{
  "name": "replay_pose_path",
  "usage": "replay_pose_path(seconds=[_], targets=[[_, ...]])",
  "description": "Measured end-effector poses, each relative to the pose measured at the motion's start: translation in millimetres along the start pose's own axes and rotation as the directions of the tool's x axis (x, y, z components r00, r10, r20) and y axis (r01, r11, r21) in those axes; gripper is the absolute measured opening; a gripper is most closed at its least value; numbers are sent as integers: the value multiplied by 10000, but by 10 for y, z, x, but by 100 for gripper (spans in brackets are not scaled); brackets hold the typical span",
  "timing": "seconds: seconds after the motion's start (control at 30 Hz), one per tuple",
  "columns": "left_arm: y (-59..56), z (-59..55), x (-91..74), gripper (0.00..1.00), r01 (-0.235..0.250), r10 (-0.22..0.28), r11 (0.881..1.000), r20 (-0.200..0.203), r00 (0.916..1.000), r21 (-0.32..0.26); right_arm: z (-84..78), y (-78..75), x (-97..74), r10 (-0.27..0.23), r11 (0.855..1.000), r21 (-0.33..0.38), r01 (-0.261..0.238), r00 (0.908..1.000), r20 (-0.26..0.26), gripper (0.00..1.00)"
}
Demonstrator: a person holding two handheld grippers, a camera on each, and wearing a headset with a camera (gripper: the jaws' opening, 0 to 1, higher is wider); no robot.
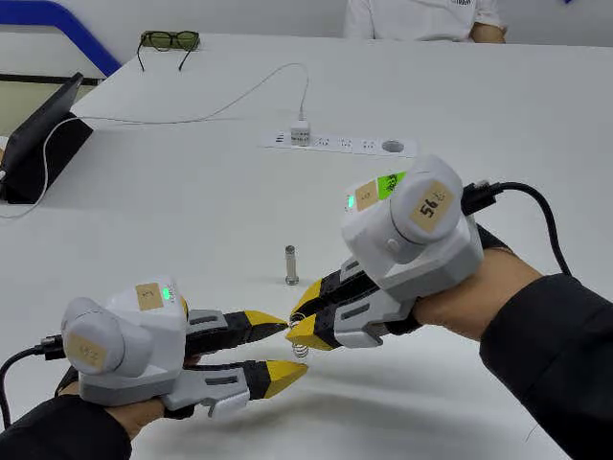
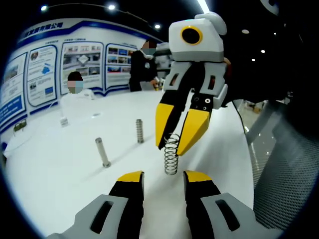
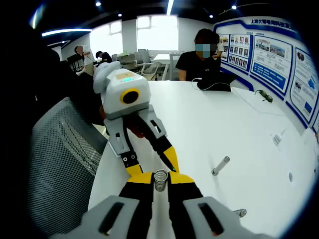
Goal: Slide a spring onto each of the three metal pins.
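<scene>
White workbench (image 1: 192, 201), right gripper (image 1: 297, 326) jaws pinching a spring (image 2: 171, 154), left gripper (image 2: 164, 178) jaws apart beside it

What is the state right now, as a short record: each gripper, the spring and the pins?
left gripper: open, empty, jaws pointing toward the spring
right gripper: shut on the spring's upper end
spring: hangs from the right gripper's tips, on no pin
nearer pin: upright on the table, bare, apart from the spring
farther pin: upright, looks ribbed; cannot tell whether it carries a spring
</scene>
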State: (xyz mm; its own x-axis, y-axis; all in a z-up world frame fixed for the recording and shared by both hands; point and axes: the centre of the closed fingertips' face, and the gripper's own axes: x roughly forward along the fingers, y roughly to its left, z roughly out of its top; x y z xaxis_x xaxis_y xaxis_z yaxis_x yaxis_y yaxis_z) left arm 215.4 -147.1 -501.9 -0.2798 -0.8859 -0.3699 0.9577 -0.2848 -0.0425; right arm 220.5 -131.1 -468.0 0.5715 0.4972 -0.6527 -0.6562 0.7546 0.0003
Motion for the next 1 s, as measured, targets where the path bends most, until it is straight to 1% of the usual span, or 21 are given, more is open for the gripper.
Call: replay_pose_path(seconds=[0.17,0.4,0.7,1.0], targets=[[46,-13,-14,37,-182,182,9997,4,9998,-173,-2,-28,-9,-74,10000,45,74,10000,15,12],[92,-13,-26,42,-360,362,9989,62,9993,-306,11,-83,-33,-212,9997,92,211,9997,87,12],[126,-8,-28,48,-513,522,9976,173,9985,-463,18,-162,-74,-461,9987,205,458,9988,175,12],[167,5,-38,56,-742,761,9952,286,9967,-632,45,-227,-92,-667,9975,257,660,9974,282,12]])
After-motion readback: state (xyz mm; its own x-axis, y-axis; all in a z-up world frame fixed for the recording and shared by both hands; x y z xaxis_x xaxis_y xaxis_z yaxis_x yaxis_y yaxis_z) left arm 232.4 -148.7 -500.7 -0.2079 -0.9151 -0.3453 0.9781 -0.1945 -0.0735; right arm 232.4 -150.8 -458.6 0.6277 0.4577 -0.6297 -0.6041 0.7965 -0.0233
